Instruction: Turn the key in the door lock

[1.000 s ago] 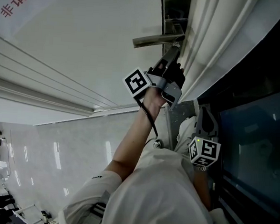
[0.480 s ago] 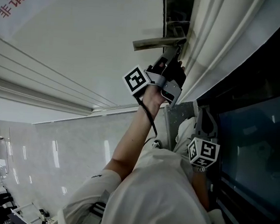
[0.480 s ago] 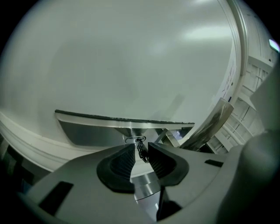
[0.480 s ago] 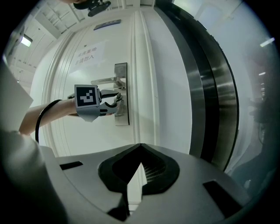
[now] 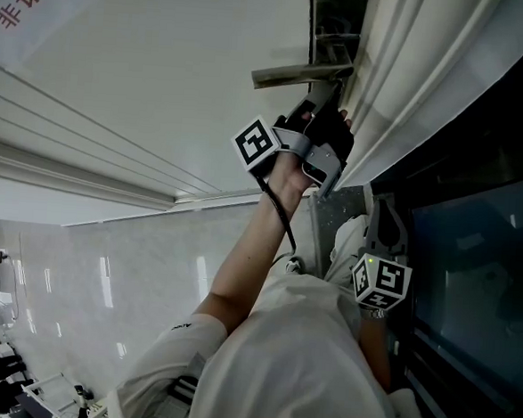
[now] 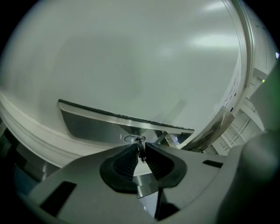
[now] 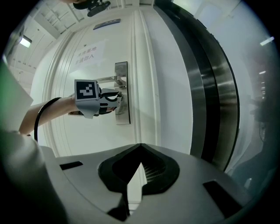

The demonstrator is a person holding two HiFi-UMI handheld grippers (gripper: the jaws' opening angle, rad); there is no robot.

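- your left gripper [image 6: 140, 146] is raised to the white door [image 5: 164, 63], with its tips just under the lever handle [image 6: 96, 122].
- its jaws have just been closing. the small dark key [image 6: 140, 152] is between the two ribbed pads, and they are pinched on it.
- the key sits at the round keyhole [image 6: 134, 139], directly below the handle and beside the door's edge.
- in the right gripper view, the left gripper's marker cube [image 7: 86, 91] is in front of the tall metal lock plate [image 7: 122, 92]. your bare forearm reaches to it from the left.
- your right gripper [image 7: 140, 146] hangs low at your side, well apart from the lock and pointing toward the door. its jaw tips meet and there is nothing between them.
- in the head view, the right gripper sits beside your pale clothing, next to the dark glass panel [image 5: 481, 264] right of the door frame.
- a paper notice [image 7: 89, 54] with red print is stuck on the door above the handle. the print is too small to read.
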